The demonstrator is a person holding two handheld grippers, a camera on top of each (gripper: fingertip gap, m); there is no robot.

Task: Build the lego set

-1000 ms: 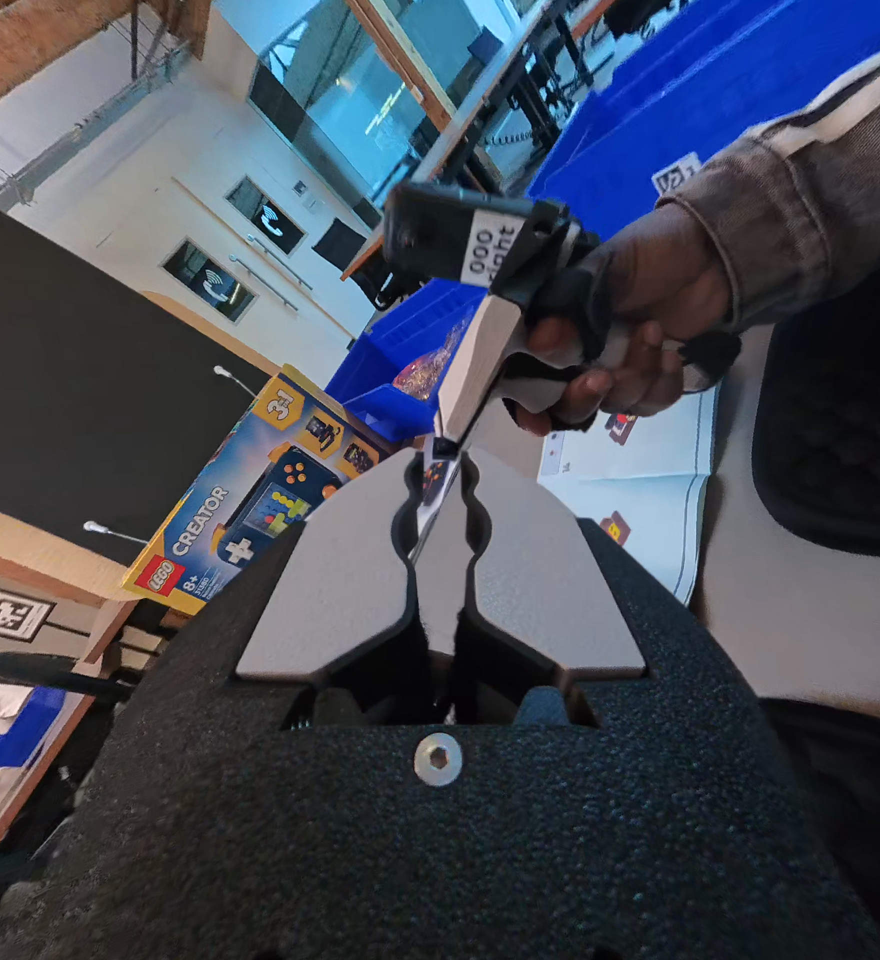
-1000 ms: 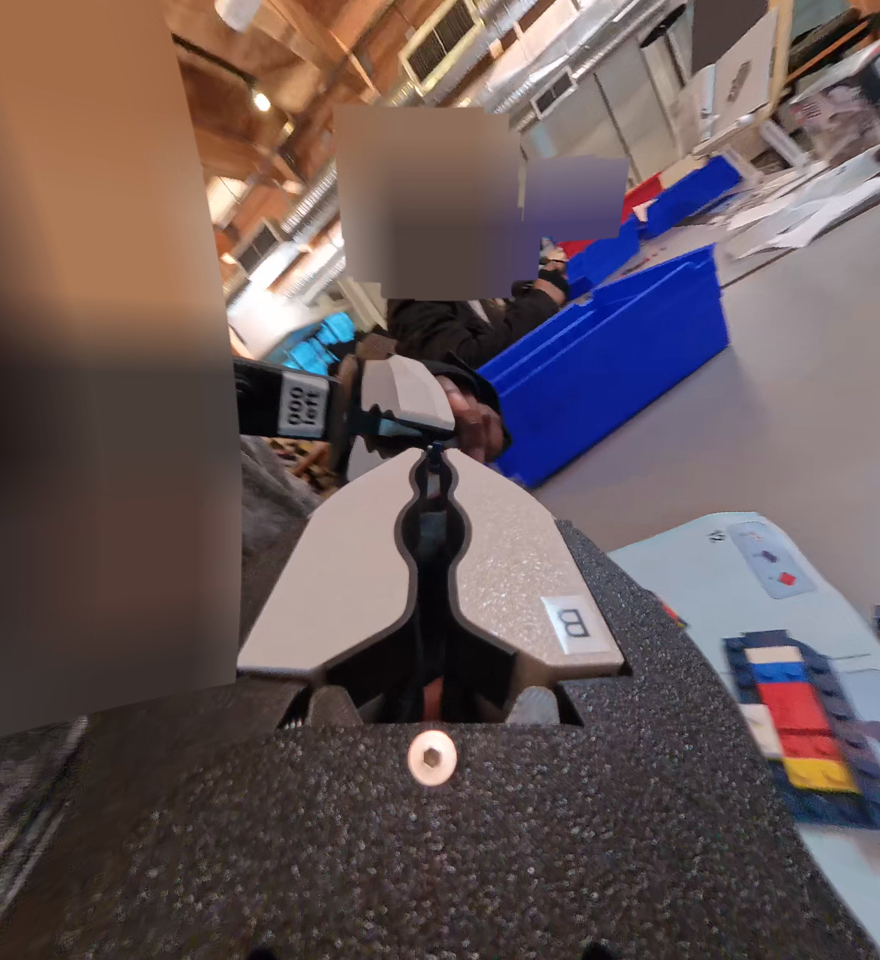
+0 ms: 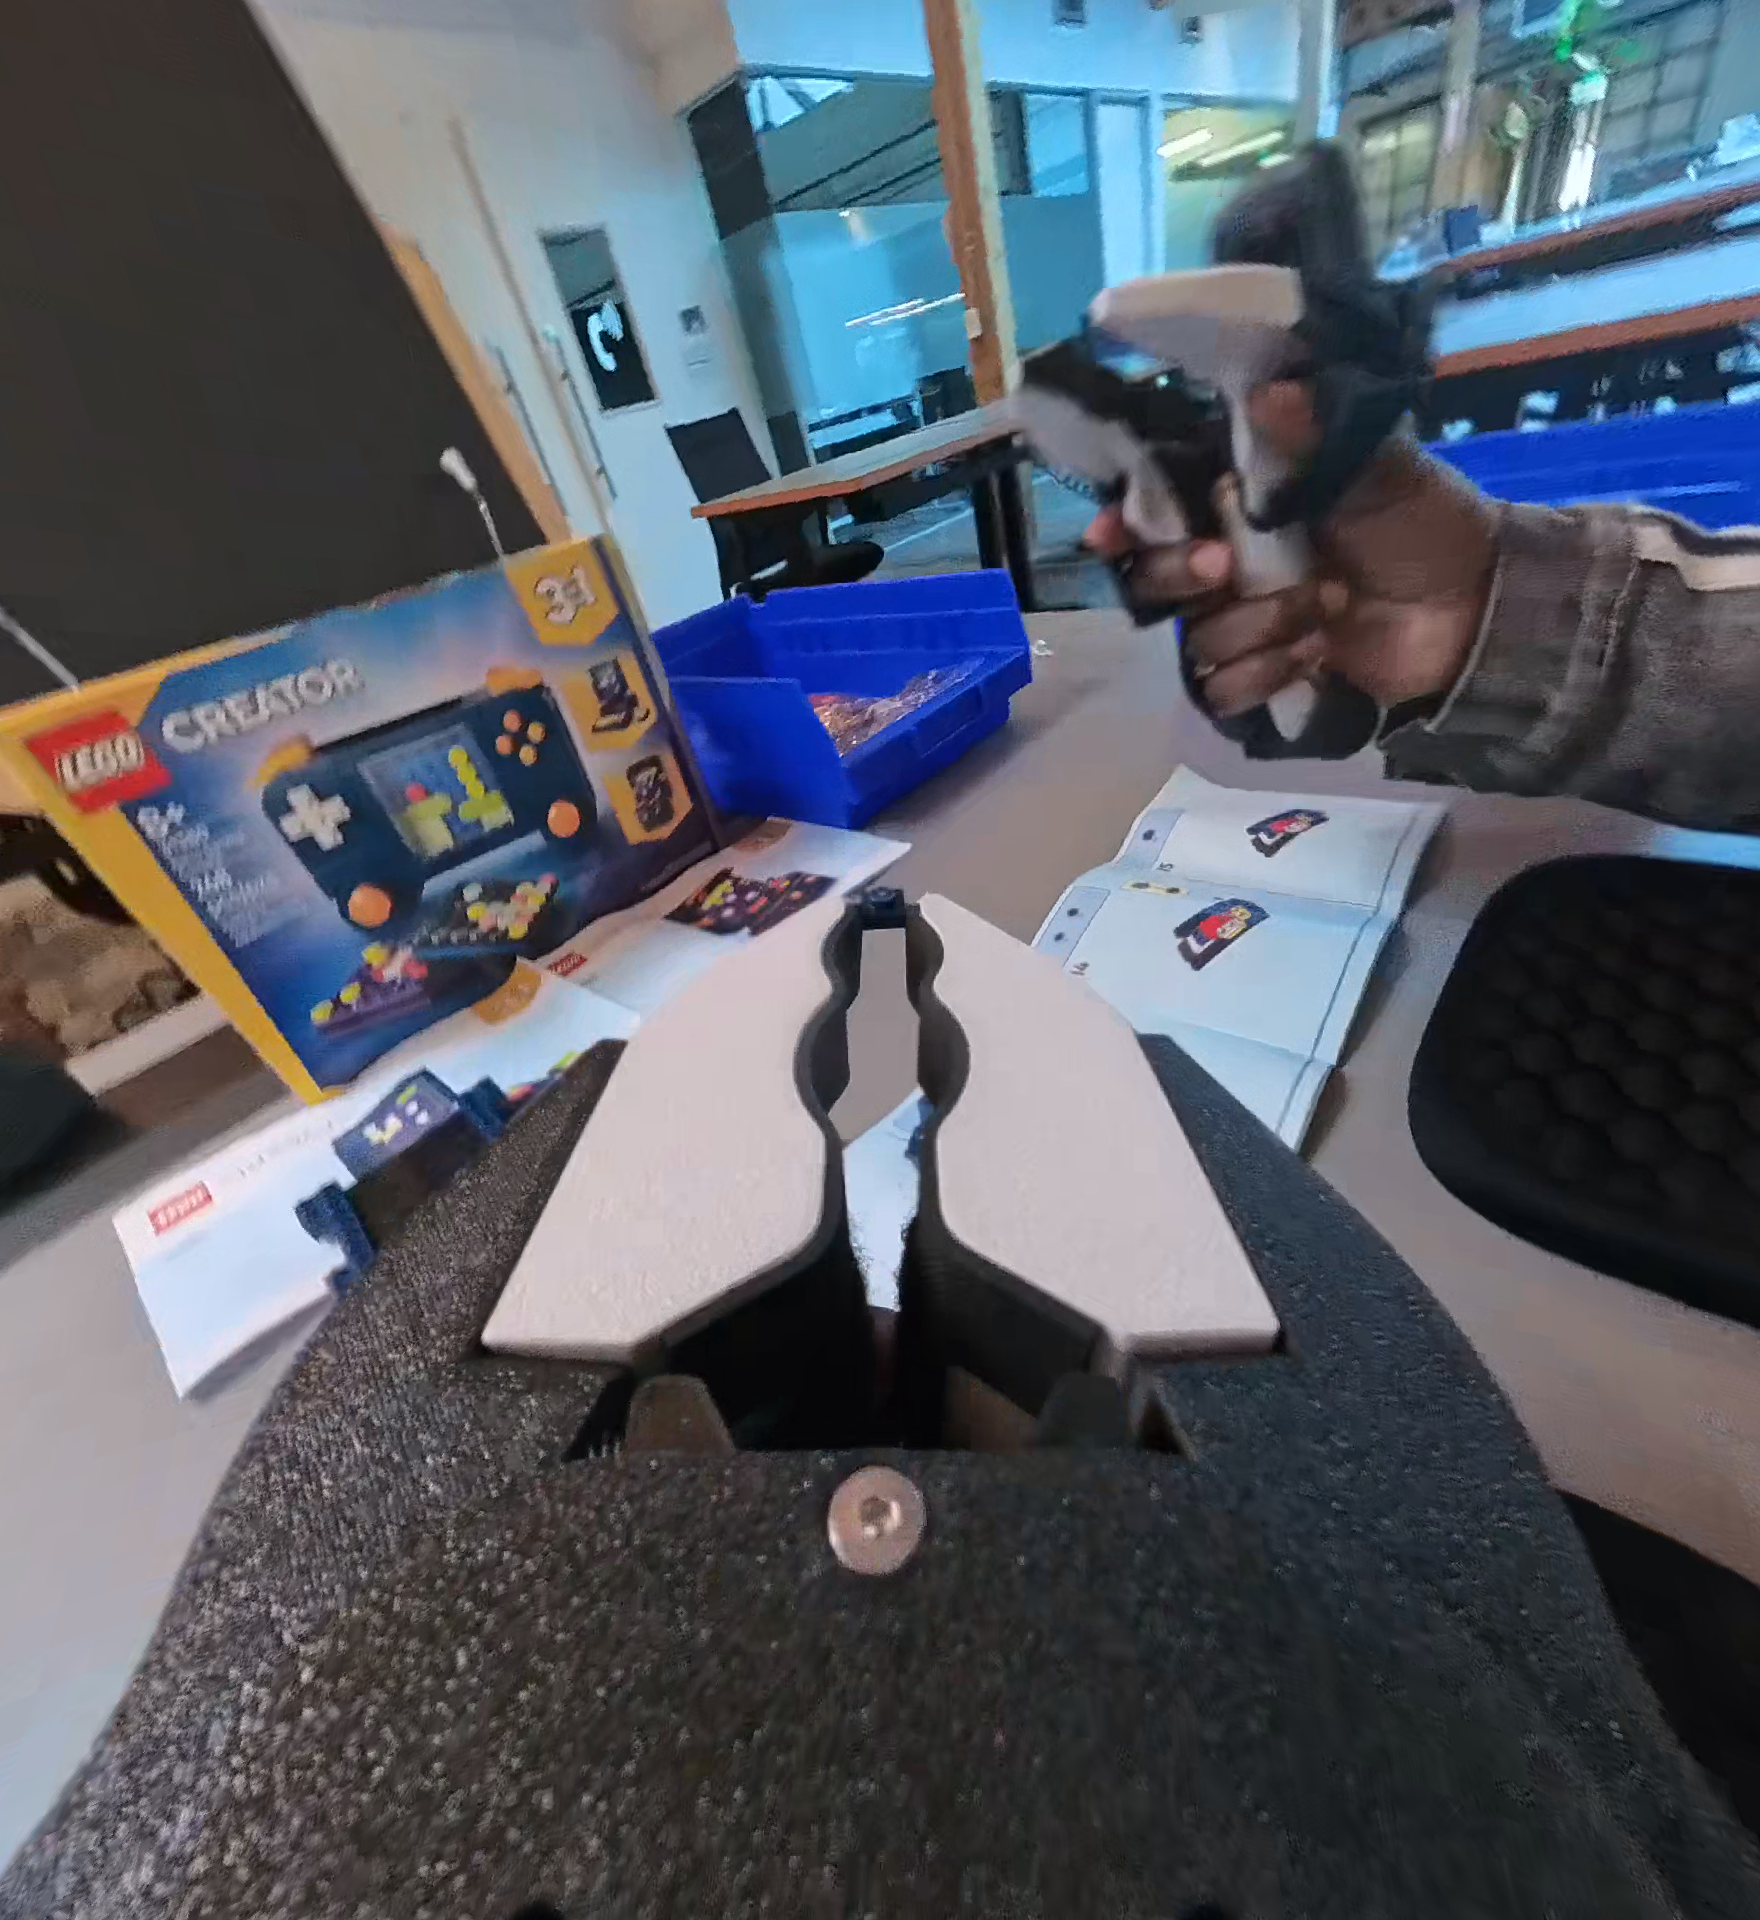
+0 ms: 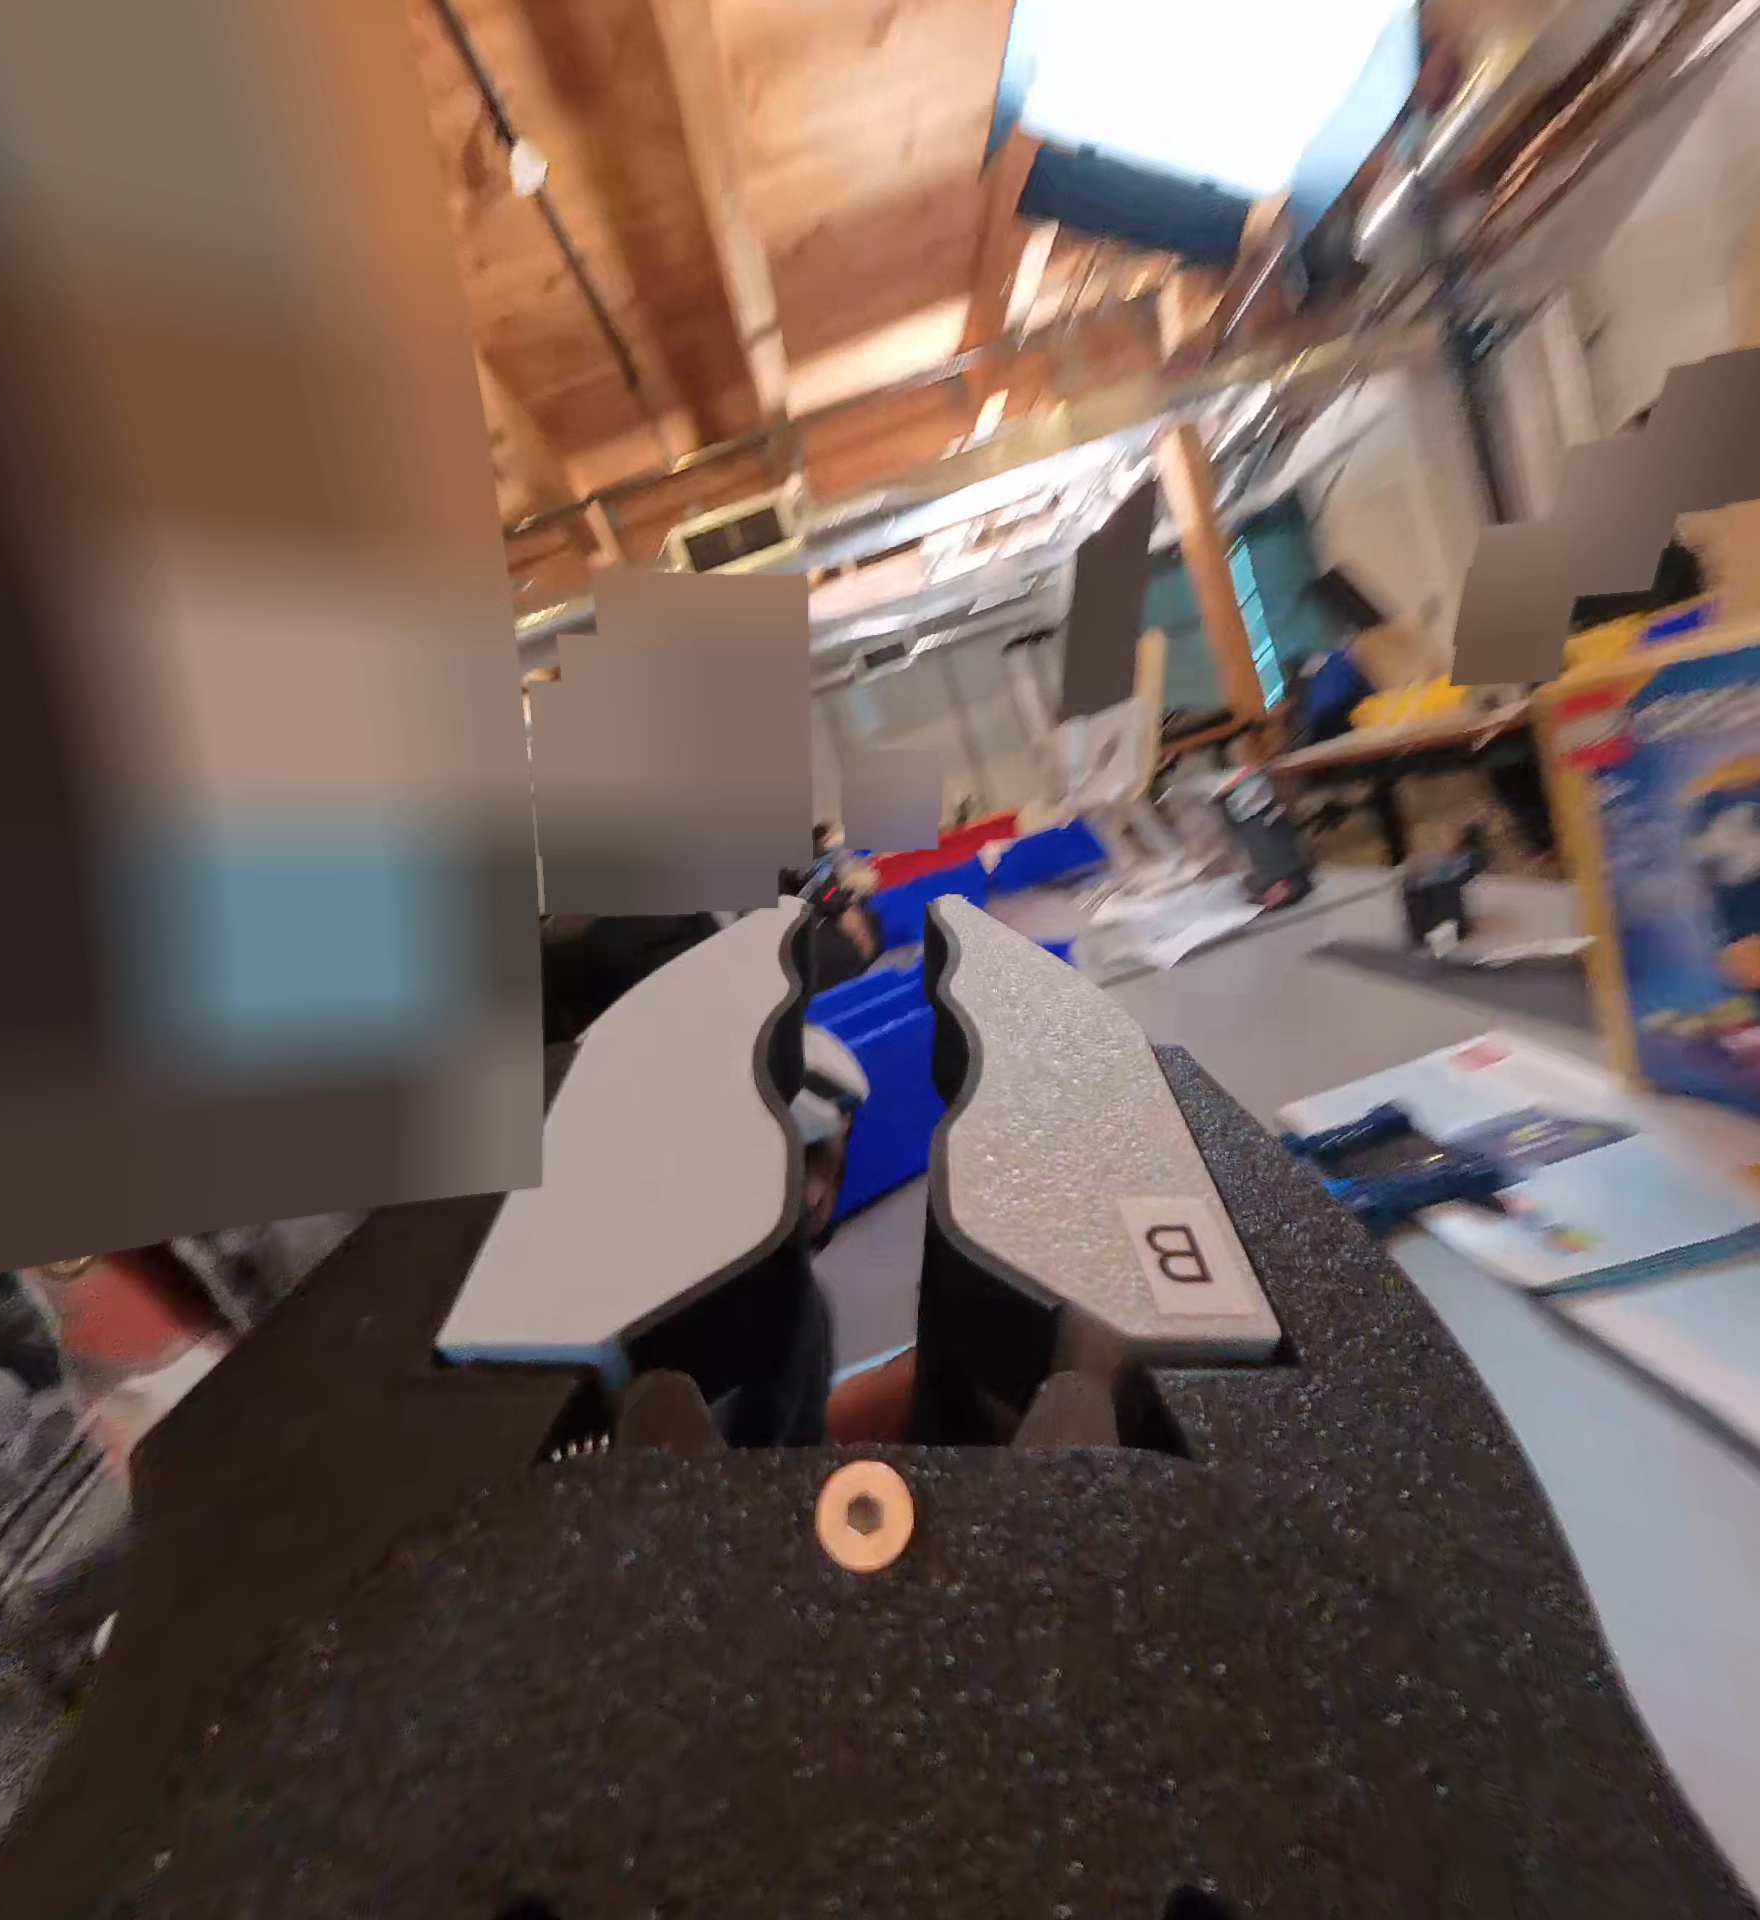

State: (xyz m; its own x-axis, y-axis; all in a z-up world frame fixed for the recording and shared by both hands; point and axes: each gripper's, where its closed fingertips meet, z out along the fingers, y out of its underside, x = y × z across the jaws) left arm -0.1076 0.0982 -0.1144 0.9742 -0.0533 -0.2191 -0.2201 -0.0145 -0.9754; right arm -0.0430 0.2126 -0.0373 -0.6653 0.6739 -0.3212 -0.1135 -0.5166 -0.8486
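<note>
Left gripper point(image 3: 882, 914): fingers drawn close and pinching a small dark blue brick point(image 3: 881, 909) at the very tips, both pads bearing on its sides. The brick is carried clear of the grey table point(image 3: 1094, 727), not resting on it; held that far forward, most of it stands proud of the fingers.

Beyond the left fingertips, to their left, a toy set box point(image 3: 336, 821) stands upright on the table, its picture side facing the fingers. Further off, past the tips, sits a blue bin point(image 3: 855, 686) with loose pieces inside. An open instruction booklet point(image 3: 1260, 925) lies flat to the right of the fingers, pages up, presumably so the steps can be read. More printed sheets point(image 3: 232, 1247) lie under and left of the fingers.

Right gripper point(image 4: 865, 920): fingers spread apart, nothing between the pads; only distant blue bins point(image 4: 876, 1039) show through the gap. It is raised above the table, tilted upward, gripped by a hand point(image 3: 1343, 613). Both views are blurred
</note>
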